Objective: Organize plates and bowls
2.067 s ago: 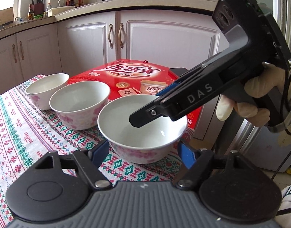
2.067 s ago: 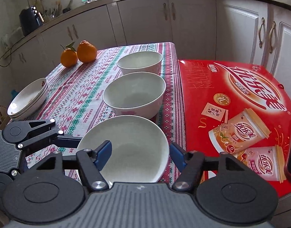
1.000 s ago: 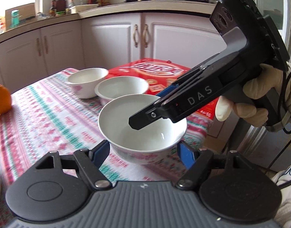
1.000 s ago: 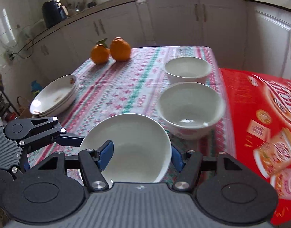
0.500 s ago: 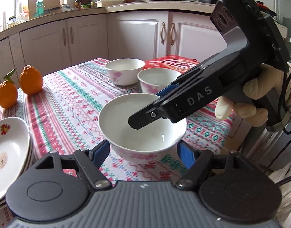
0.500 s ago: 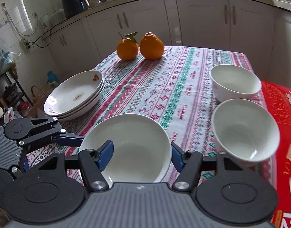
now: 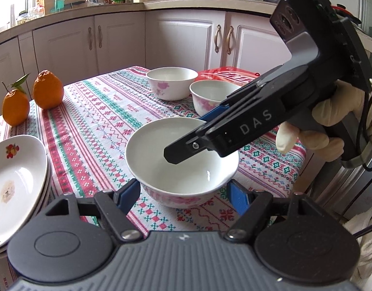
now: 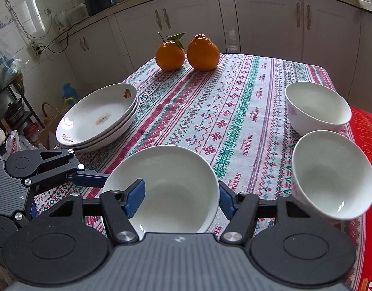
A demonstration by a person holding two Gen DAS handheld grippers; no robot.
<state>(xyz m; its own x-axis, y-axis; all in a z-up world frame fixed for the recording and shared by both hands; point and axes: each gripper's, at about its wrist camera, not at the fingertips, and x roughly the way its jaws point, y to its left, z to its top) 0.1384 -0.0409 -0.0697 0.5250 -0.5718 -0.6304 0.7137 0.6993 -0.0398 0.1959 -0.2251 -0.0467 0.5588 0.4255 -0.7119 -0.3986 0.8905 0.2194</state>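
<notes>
Kitchen, white cabinets all round; the patterned tablecloth (image 8: 234, 111) covers the table I'm working over. Both grippers are on one bowl (image 7: 181, 162), held above the cloth near the table's front edge. My left gripper (image 7: 183, 194) straddles the bowl's outside, pads against both flanks, so it reads as clamped across the body. My right gripper (image 8: 181, 201) grips the near wall — one blue pad inside the rim, the other outside — jaws pressed together on it. Whether the base is clear of the cloth I can't quite tell from these fisheye views.

The relation that matters: the two other bowls (image 8: 317, 106) sit ahead and to the right of the right gripper, by the red box (image 8: 370, 145); the stack of plates (image 8: 98, 118) lies ahead-left, just beside the left gripper's linkage. The oranges (image 8: 188, 51) are well beyond, at the far end. For nesting, I judge the nearer bowl (image 8: 331, 174) the likely target — closest to the right hand, mouth upward, so the held bowl must go in upright.
</notes>
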